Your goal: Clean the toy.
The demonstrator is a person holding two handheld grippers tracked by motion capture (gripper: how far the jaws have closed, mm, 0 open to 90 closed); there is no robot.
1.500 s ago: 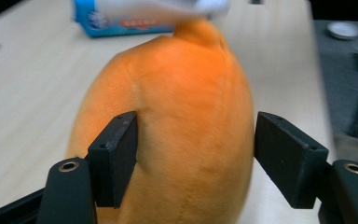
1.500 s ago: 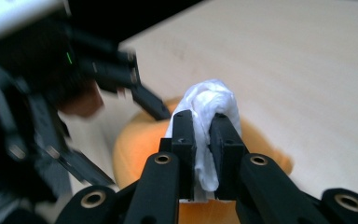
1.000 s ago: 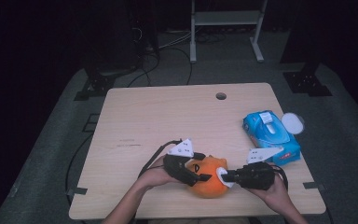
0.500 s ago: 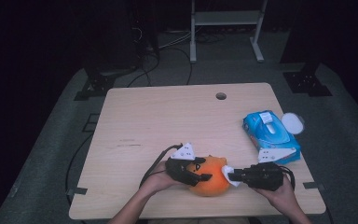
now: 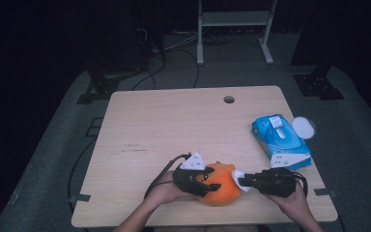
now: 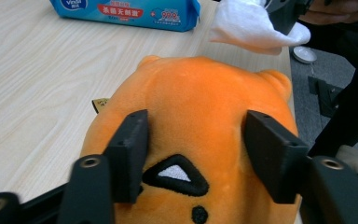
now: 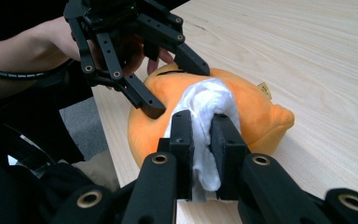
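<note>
An orange plush toy [image 5: 218,184] — round, with small ears and a black embroidered triangle — lies near the desk's [image 5: 174,125] front edge, a crumpled white wipe [image 7: 204,105] pressed on it.

Orange plush toy [image 5: 219,184], white wipe [image 7: 208,107], seemingly blue packet [image 5: 280,140].

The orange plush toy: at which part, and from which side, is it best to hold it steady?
Probably across the rounded body of the orange plush toy, from the side away from the white wipe. The body is wide, soft and lies flat on the table. The left claw already straddles it there, its jaws just closing in on it.
</note>
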